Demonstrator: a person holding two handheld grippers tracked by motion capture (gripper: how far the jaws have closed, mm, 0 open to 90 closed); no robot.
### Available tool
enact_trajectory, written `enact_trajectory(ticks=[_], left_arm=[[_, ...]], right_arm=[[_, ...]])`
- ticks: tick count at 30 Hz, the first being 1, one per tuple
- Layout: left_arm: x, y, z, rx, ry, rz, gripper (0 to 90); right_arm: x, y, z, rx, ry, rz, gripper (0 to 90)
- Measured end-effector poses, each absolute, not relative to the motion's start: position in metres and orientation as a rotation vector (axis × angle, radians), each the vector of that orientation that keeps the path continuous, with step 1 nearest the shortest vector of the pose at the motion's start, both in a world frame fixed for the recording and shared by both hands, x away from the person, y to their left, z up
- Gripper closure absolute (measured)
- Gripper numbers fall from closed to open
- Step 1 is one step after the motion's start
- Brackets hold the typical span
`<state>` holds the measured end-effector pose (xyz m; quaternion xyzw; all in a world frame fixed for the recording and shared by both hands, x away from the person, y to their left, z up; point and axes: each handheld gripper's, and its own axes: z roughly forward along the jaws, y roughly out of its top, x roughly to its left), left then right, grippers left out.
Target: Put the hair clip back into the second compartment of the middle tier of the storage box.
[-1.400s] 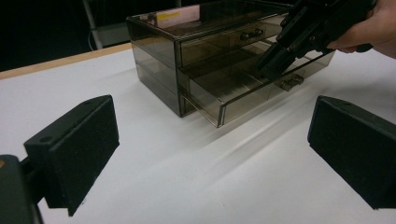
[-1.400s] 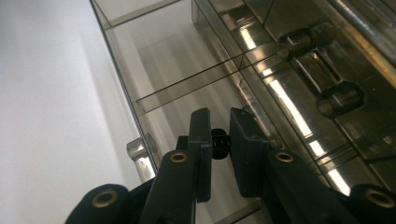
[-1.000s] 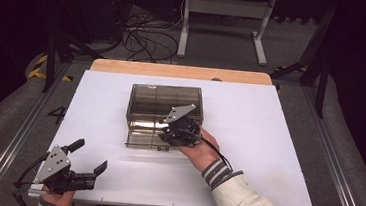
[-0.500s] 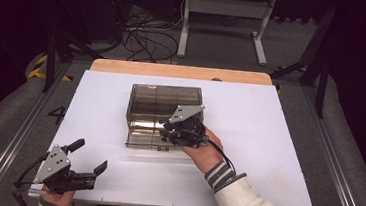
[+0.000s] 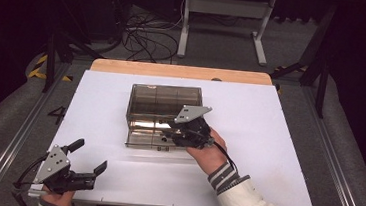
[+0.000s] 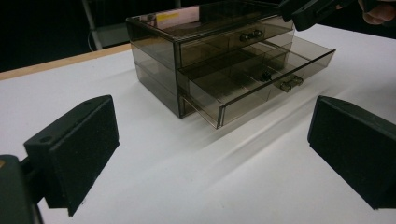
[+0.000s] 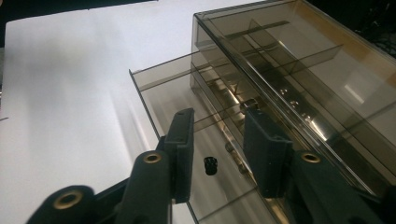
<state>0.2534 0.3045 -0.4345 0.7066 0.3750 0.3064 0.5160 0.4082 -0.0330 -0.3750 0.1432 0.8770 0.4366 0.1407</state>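
White desk [image 5: 278, 141] carries a smoked drawer box [image 5: 162, 112]; right gripper [image 7: 217, 140] jaws, just opening, hold nothing above its open drawer [image 7: 187, 154]; left gripper [image 5: 88, 162] gapes empty.

Smoky brown clear drawer box [image 5: 163, 106], white table [image 5: 278, 141], seemingly black small part [image 7: 211, 165]

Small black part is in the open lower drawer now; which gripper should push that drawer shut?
Probably the right gripper: it hangs over the open drawer, jaws just opened, nothing between them. The left gripper sits far off at the table's near edge.
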Motion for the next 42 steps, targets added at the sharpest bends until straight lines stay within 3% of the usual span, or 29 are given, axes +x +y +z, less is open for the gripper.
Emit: enact_trajectory(ticks=[8,12,42], left_arm=[[0.254,0.304,-0.435,1.699,0.9,0.737,2.7],[0.254,0.304,-0.435,1.699,0.9,0.737,2.7],[0.255,0.303,-0.434,1.697,0.899,0.738,2.7]], right_arm=[[0.403,-0.053,-0.368,0.439,2.484,1.321,38.9],[0.398,-0.065,-0.364,0.456,2.441,1.351,31.9],[0.375,-0.169,-0.367,0.64,2.228,1.511,15.5]])
